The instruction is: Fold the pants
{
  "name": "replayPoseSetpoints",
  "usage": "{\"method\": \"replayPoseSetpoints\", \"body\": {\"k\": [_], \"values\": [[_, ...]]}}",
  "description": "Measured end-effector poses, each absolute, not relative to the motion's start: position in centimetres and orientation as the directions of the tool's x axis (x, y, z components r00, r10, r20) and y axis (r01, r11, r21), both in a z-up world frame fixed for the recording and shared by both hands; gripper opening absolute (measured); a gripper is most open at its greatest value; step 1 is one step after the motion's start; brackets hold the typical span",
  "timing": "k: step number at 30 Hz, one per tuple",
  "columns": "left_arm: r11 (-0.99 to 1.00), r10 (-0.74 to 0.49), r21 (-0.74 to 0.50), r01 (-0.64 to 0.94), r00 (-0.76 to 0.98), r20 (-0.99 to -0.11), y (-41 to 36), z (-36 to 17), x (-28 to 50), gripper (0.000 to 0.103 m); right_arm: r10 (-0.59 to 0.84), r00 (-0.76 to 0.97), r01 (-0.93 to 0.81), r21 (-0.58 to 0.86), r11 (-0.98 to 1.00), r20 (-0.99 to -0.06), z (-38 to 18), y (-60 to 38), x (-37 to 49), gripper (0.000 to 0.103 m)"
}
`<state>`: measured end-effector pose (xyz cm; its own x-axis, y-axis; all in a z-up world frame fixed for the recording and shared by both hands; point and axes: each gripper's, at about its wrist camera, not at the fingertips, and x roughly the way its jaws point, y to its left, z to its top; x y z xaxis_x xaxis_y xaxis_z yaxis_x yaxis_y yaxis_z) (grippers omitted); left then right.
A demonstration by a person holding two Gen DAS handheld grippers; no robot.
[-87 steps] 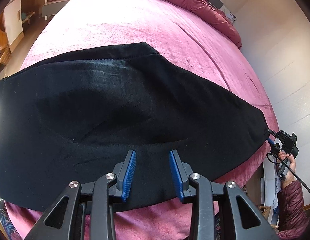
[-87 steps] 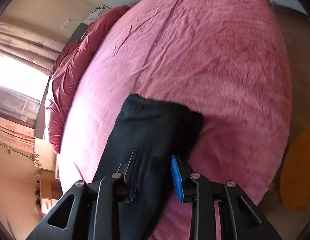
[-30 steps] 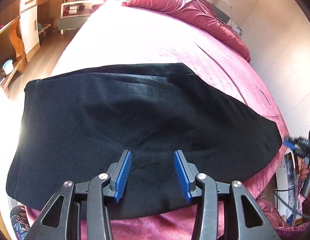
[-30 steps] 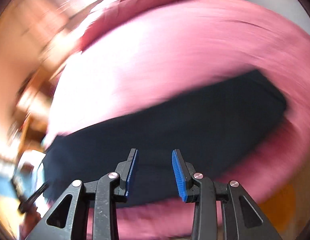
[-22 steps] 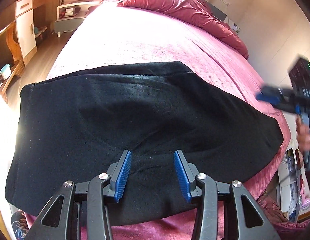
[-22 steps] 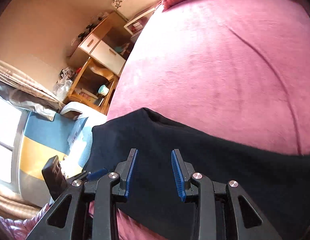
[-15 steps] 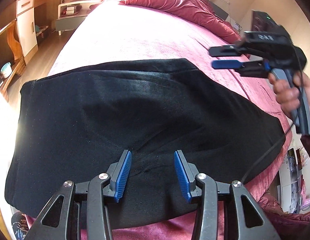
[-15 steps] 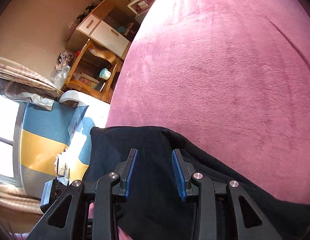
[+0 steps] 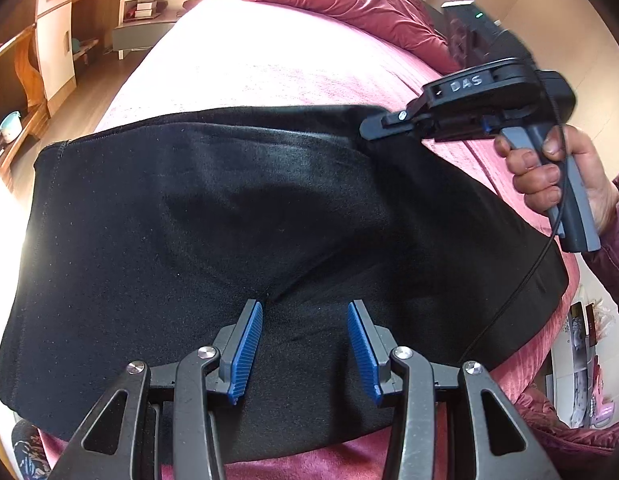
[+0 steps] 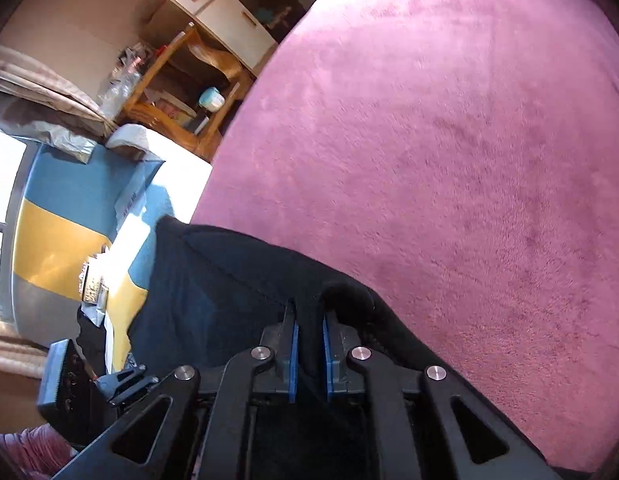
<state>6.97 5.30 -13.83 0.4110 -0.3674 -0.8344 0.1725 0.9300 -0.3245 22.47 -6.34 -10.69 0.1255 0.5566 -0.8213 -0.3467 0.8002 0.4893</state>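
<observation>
Black pants (image 9: 237,232) lie folded lengthwise across the pink bed (image 9: 269,68). My left gripper (image 9: 305,320) is open and empty, hovering over the pants' near edge at their middle. My right gripper (image 9: 369,130) shows in the left wrist view at the far edge of the pants, at the crotch corner. In the right wrist view my right gripper (image 10: 308,316) is shut on the pants (image 10: 229,288), with a bunched fold of black cloth between the blue pads.
A red duvet (image 9: 349,4) is piled at the head of the bed. A wooden cabinet and shelves (image 9: 37,64) stand on the left side. A blue and yellow mat (image 10: 69,216) lies on the floor beyond the bed's edge.
My right gripper swung from the pants' right end to the far edge at the crotch and closed on the cloth. My left gripper stayed open over the near edge.
</observation>
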Motion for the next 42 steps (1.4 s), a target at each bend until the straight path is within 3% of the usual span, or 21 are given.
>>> {"method": "replayPoseSetpoints", "body": {"k": [3, 6, 11, 14, 17, 22, 29, 35, 37, 42], "values": [[0.932, -0.363, -0.333, 0.146, 0.408, -0.838, 5.4, -14.6, 7.7, 0.045, 0.568, 0.217, -0.291, 0.503, 0.814, -0.794, -9.8, -7.8, 22.5, 0.006], [0.943, -0.331, -0.307, 0.125, 0.391, -0.859, 5.1, -15.2, 8.3, 0.043, 0.436, 0.194, -0.229, 0.392, 0.891, -0.879, -13.6, -7.0, 23.4, 0.006], [0.954, -0.299, -0.264, 0.141, 0.404, -0.864, 4.7, -15.4, 8.5, 0.044, 0.382, 0.245, -0.225, 0.331, 0.917, -0.891, -13.3, -5.8, 23.3, 0.006], [0.944, -0.328, -0.309, 0.114, 0.407, -0.852, 5.7, -14.6, 8.6, 0.045, 0.409, 0.259, -0.194, 0.368, 0.909, -0.875, -11.9, -6.4, 23.0, 0.014], [0.942, -0.323, -0.328, 0.071, 0.457, -0.829, 7.9, -13.1, 8.2, 0.067, 0.409, 0.327, -0.181, 0.368, 0.912, -0.852, -9.6, -7.2, 21.9, 0.017], [0.928, -0.283, -0.369, -0.061, 0.53, -0.799, 13.9, -10.9, 6.9, 0.068, 0.427, 0.379, -0.228, 0.364, 0.903, -0.821, -7.1, -7.6, 18.1, 0.017], [0.877, -0.147, -0.361, -0.319, 0.536, -0.831, 23.6, -9.6, 3.8, 0.068, 0.355, 0.374, -0.265, 0.269, 0.926, -0.857, -8.5, -6.5, 11.8, 0.017], [0.732, -0.232, -0.474, -0.49, 0.474, -0.849, 29.5, -12.6, 0.6, 0.063, 0.362, 0.327, -0.261, 0.285, 0.922, -0.873, -10.9, -5.9, 7.9, 0.017], [0.698, -0.267, -0.499, -0.514, 0.46, -0.847, 29.5, -13.4, -0.1, 0.053, 0.364, 0.317, -0.253, 0.292, 0.922, -0.876, -11.4, -5.9, 7.2, 0.017], [0.682, -0.306, -0.513, -0.521, 0.434, -0.847, 27.8, -14.5, 0.5, 0.039, 0.365, 0.303, -0.258, 0.293, 0.921, -0.88, -12.0, -5.6, 6.0, 0.018]]}}
